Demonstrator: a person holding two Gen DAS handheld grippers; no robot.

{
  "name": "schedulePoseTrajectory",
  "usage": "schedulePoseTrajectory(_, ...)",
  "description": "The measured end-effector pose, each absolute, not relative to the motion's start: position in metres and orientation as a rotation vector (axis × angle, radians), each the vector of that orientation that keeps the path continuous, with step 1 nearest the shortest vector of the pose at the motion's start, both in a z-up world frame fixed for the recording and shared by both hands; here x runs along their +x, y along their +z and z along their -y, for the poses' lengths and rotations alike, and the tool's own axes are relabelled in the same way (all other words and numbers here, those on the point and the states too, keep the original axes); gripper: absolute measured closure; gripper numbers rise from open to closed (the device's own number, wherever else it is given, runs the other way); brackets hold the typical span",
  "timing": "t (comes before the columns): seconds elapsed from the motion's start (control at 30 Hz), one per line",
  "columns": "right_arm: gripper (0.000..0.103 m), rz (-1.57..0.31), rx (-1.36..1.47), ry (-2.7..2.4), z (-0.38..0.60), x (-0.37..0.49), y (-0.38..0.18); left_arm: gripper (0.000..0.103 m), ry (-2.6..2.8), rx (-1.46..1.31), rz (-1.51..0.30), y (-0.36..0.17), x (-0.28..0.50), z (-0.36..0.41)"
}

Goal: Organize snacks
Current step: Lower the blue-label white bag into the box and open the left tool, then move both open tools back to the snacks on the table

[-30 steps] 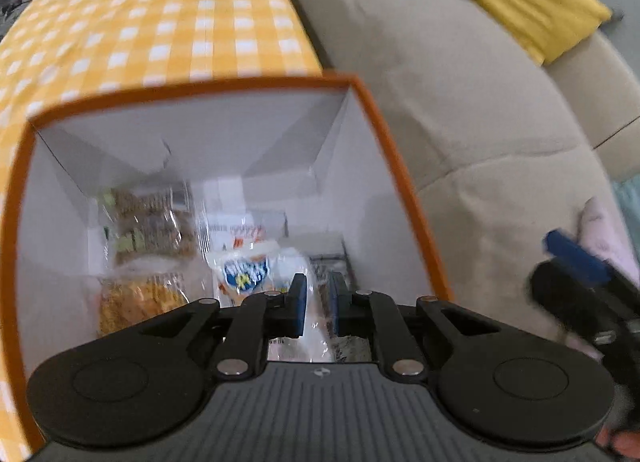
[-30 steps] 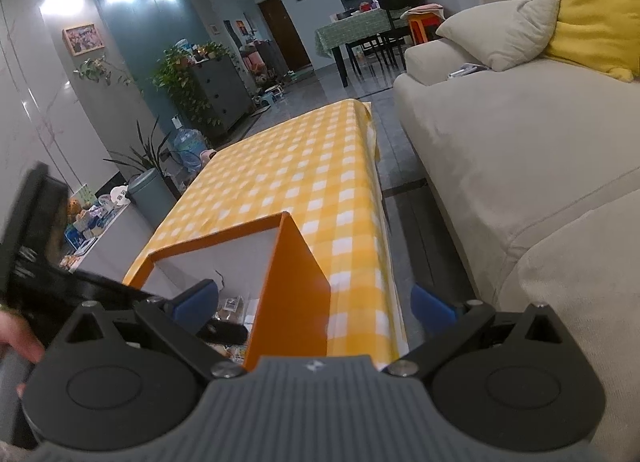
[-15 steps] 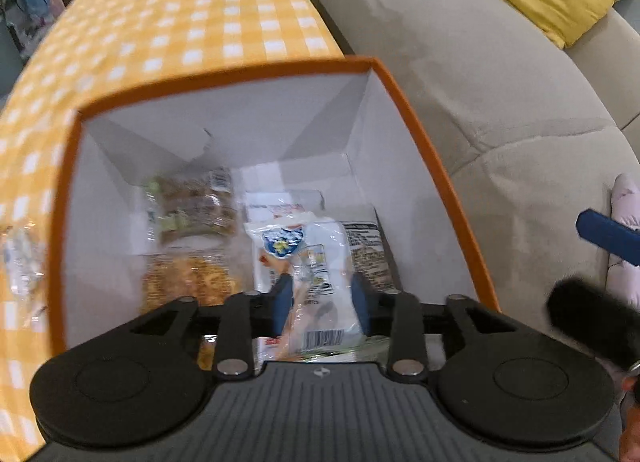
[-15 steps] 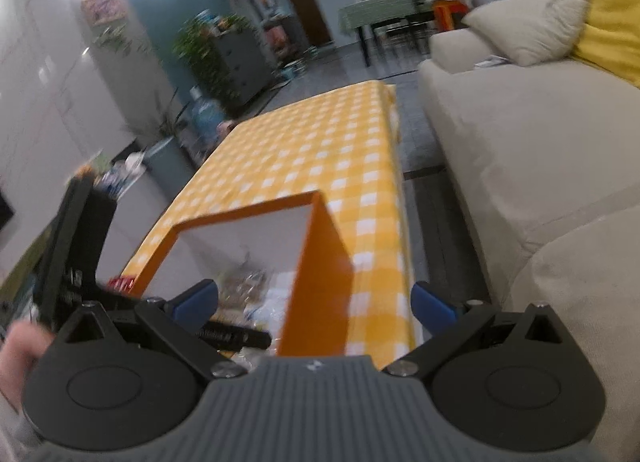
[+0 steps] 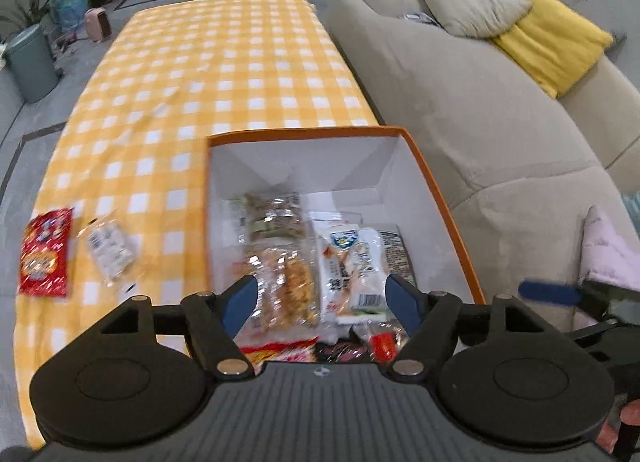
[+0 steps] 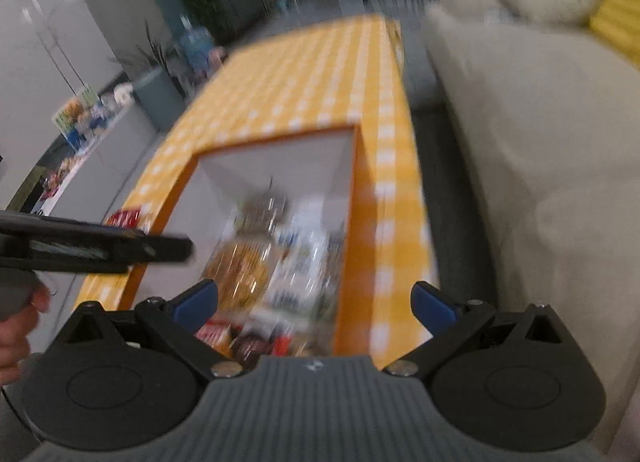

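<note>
An orange box with a white inside (image 5: 432, 186) stands on the yellow checked table and holds several snack packs. A white pack with a blue badge (image 5: 352, 262) lies in it beside clear packs of golden snacks (image 5: 288, 282). My left gripper (image 5: 322, 302) is open and empty above the box's near end. A red snack pack (image 5: 44, 254) and a clear pack (image 5: 110, 252) lie on the table left of the box. My right gripper (image 6: 314, 304) is open and empty above the box (image 6: 352, 230); that view is blurred.
A beige sofa (image 5: 460, 102) runs along the table's right side, with a yellow cushion (image 5: 552, 38). The table (image 5: 224, 62) stretches away beyond the box. A grey bin (image 5: 30, 62) and plants stand at the far left.
My left gripper opened, let the white pack fall into the box, and rose back. My right gripper swung over the box, still open.
</note>
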State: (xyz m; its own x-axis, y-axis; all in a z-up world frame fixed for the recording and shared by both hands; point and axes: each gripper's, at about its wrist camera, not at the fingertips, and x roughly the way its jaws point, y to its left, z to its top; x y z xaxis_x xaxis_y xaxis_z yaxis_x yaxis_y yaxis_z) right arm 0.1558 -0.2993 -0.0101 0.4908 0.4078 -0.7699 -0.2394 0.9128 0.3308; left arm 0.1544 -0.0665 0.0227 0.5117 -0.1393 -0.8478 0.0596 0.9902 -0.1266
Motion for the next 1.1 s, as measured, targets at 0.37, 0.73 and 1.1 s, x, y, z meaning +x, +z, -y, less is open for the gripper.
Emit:
schedulePoseTrajectory(0.37,0.003,-1.078,0.183,0.412,0.254,0.137,0.013,0.016,-0.057,-0.172,-1.000,0.030,0.118,0.000)
schedulePoseTrajectory(0.73,0.003,-1.053,0.017,0.493,0.144,0.131,0.019,0.016,0.081,-0.295,-0.940,0.029,0.101,-0.093)
schedulePoseTrajectory(1.1,0.003,-0.835,-0.001,0.589,0.059,0.122,0.016,0.020,0.209,-0.527,-0.877,-0.007,0.094,-0.204)
